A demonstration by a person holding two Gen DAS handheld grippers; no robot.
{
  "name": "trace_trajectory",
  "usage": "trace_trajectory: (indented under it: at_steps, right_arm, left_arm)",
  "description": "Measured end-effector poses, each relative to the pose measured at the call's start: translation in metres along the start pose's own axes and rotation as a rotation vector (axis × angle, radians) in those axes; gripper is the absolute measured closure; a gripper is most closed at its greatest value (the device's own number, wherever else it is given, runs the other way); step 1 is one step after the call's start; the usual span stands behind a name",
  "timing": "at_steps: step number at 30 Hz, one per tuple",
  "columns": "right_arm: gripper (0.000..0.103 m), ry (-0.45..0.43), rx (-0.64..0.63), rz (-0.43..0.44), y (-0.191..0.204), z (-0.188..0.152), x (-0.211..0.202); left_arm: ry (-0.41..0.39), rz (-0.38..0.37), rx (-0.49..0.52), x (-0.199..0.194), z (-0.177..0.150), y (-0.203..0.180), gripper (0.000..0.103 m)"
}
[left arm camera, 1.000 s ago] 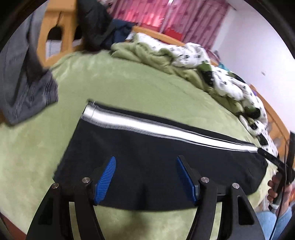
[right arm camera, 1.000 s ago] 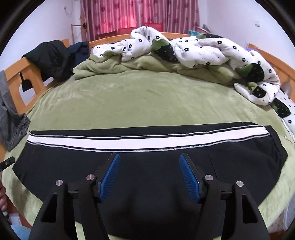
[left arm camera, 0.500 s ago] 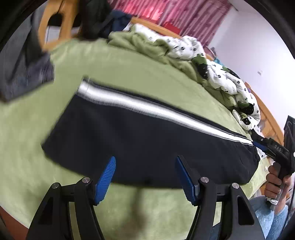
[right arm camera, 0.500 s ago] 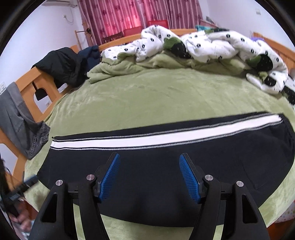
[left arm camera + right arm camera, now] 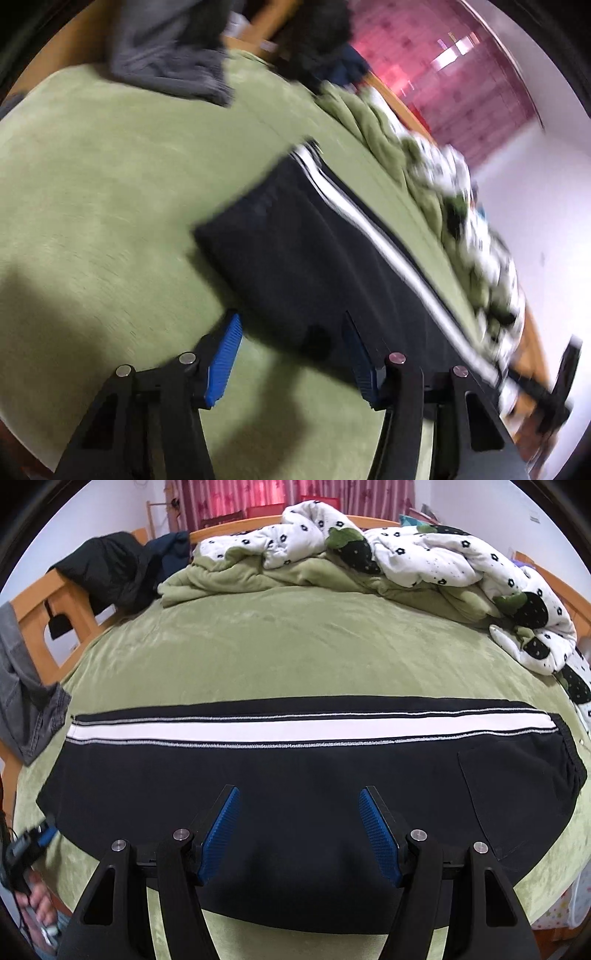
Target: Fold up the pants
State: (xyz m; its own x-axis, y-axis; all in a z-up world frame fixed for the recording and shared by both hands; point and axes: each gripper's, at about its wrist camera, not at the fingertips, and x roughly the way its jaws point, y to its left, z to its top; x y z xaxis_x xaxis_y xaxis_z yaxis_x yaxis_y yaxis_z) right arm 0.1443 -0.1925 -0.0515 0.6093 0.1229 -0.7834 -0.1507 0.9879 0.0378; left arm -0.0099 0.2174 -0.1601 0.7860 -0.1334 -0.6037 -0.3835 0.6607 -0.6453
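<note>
Blue ribbed pads are seen spread wide and empty on both tools: the right gripper [image 5: 299, 834] is held level over the near edge of the pants [image 5: 295, 775], while the left gripper [image 5: 291, 354] is tilted over the leg end, in a blurred view. The black pants are laid flat on the green blanket [image 5: 288, 650], long axis running left to right, waistband at the right, white stripe [image 5: 184, 733] on the far side. A rumpled quilt [image 5: 424, 554] and a grey garment [image 5: 26, 709] are seen at the bed's edges.
</note>
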Motion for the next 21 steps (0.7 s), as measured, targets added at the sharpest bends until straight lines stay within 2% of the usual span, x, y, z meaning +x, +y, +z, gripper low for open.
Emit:
trace_trajectory:
  at_steps: [4, 10, 12, 16, 19, 21]
  right_arm:
    - [0.037, 0.028, -0.012, 0.006, 0.001, -0.001, 0.006]
    - [0.037, 0.068, -0.026, 0.003, -0.004, -0.005, 0.015]
    - [0.037, 0.082, -0.022, 0.005, -0.006, -0.005, 0.018]
    - [0.037, 0.104, -0.010, 0.012, -0.014, -0.006, 0.023]
    - [0.037, 0.120, -0.011, 0.018, -0.017, -0.008, 0.026]
    - [0.037, 0.117, -0.012, 0.030, -0.020, -0.009, 0.025]
  left_arm:
    - [-0.021, 0.022, -0.058, 0.012, 0.016, 0.012, 0.056]
    - [-0.050, 0.087, -0.080, 0.027, 0.033, 0.017, 0.074]
    - [-0.056, 0.076, -0.093, 0.026, 0.035, 0.019, 0.085]
    - [-0.108, 0.065, -0.080, 0.015, 0.038, 0.014, 0.086]
    - [-0.096, 0.107, -0.069, 0.019, 0.035, 0.013, 0.084]
    - [-0.084, 0.100, -0.097, 0.020, 0.035, 0.019, 0.081]
